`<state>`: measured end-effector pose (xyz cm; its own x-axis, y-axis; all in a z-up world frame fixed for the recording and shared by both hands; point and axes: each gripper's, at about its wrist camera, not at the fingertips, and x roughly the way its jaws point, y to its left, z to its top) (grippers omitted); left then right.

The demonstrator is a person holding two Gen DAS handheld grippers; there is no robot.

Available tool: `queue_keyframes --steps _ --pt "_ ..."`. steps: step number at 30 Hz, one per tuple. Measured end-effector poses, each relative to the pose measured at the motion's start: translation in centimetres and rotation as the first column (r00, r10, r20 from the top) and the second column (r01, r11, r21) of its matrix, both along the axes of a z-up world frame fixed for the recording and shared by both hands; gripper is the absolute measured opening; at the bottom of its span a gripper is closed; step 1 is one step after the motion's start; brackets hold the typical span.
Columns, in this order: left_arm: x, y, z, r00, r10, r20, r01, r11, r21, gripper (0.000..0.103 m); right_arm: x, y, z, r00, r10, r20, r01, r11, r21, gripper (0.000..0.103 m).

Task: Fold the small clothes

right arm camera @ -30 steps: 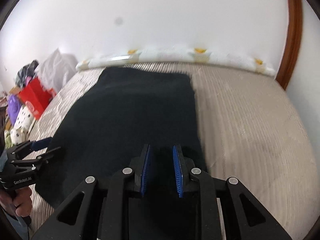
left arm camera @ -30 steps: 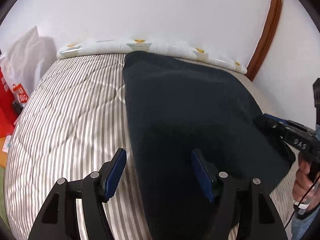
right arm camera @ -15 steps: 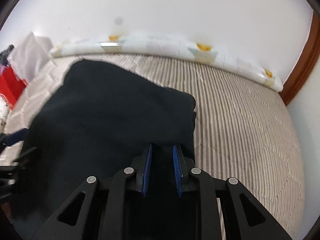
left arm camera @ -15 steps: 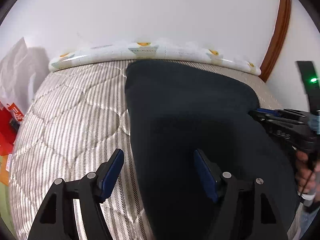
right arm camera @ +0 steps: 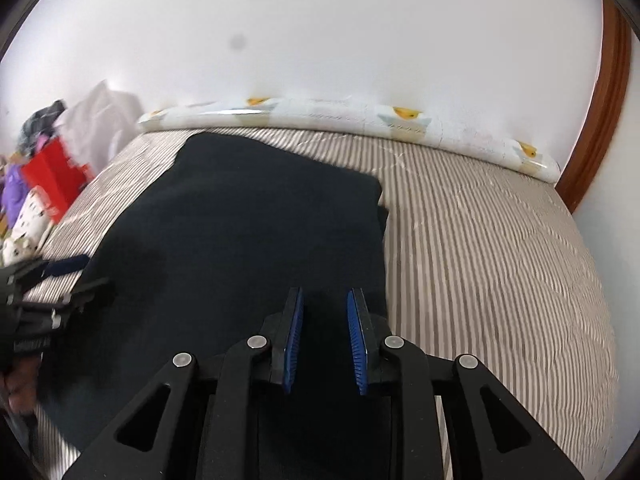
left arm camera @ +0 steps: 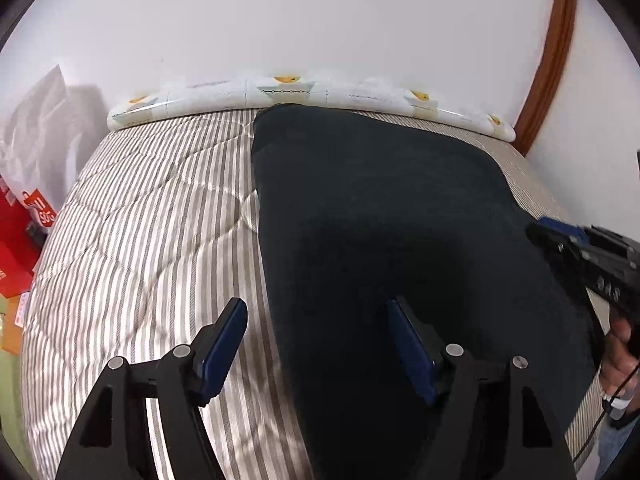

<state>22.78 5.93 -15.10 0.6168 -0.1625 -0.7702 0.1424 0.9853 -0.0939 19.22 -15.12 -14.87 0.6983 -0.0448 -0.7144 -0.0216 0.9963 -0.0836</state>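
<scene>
Dark, soft garment (left arm camera: 400, 240) lies limp on the bed (left arm camera: 152, 240); I'd pinch near corners. Left hand-held gripper (left arm camera: 316, 344) gapes; right hand-held gripper (right arm camera: 324, 340) is opening, empty.

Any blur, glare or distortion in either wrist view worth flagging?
Left wrist: sharp; fisheye bows the bed; dark cloth shows little detail. Right wrist: motion blur smears the stripes and left tool; a dark smudge sits on the wall.

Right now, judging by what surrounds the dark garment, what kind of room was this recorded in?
Most likely a bedroom: the dark navy garment lies on a beige-and-white striped quilted mattress, a long white printed bolster runs along the white wall, and bags and clothes pile beside it.
</scene>
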Motion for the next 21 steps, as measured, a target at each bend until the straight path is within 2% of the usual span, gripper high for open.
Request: queue_keyframes --steps 5,8,12,15,21 --pt "-2.6 0.3 0.0 1.0 0.006 0.003 -0.006 1.0 -0.018 0.072 -4.1 -1.0 -1.6 1.0 -0.027 -0.003 0.027 1.0 -0.006 0.023" --pt "-4.1 0.4 -0.3 1.0 0.015 0.006 -0.014 1.0 -0.025 0.072 -5.9 -2.2 -2.0 0.998 -0.057 0.01 0.057 0.998 0.042 0.023" --pt "-5.9 0.5 -0.2 1.0 0.028 0.01 -0.027 0.999 -0.022 0.072 -8.2 -2.7 -1.0 0.996 -0.087 0.025 0.084 0.991 0.104 0.024" --pt "-7.1 0.6 -0.3 0.999 0.036 0.011 -0.035 0.999 -0.023 0.072 -9.5 -2.3 -1.0 0.997 -0.071 0.031 0.068 0.993 0.095 0.027" --pt "-9.1 0.7 -0.5 0.998 0.057 0.024 -0.056 0.998 -0.033 0.072 -11.4 -2.9 -1.8 0.996 -0.086 0.036 0.082 0.992 0.093 0.028"
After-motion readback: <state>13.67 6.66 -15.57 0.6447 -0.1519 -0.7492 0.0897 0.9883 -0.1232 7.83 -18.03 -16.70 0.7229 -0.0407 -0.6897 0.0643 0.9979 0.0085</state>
